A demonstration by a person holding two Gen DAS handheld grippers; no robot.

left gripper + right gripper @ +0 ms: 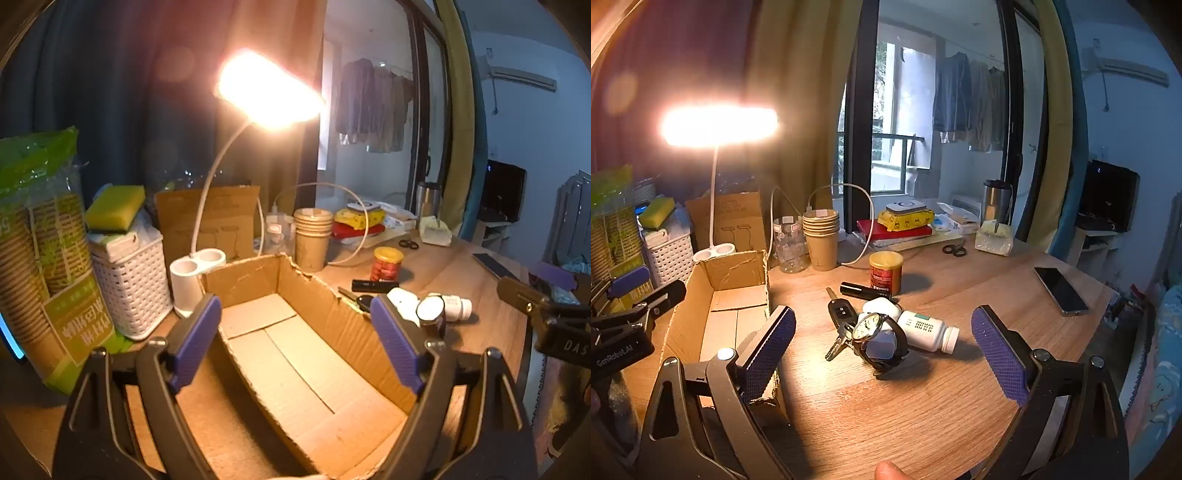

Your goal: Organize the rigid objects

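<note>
An open cardboard box [306,354] lies on the wooden desk; it also shows at the left in the right wrist view [738,295]. My left gripper [295,339] is open and empty above the box. My right gripper [882,354] is open and empty, just in front of a wristwatch [879,339]. Around the watch lie a car key with keys [840,317], a white pill bottle [927,330], a white earbud case [882,305], a black tube [864,291] and a red can with a yellow lid [885,271]. The same pile shows in the left wrist view [428,308].
A lit desk lamp [718,125] stands behind the box. A white basket [129,284], stacked paper cups [820,236], a phone [1061,290], scissors [955,250], books [897,229] and a steel mug [995,201] sit around the desk. The desk edge is at the right.
</note>
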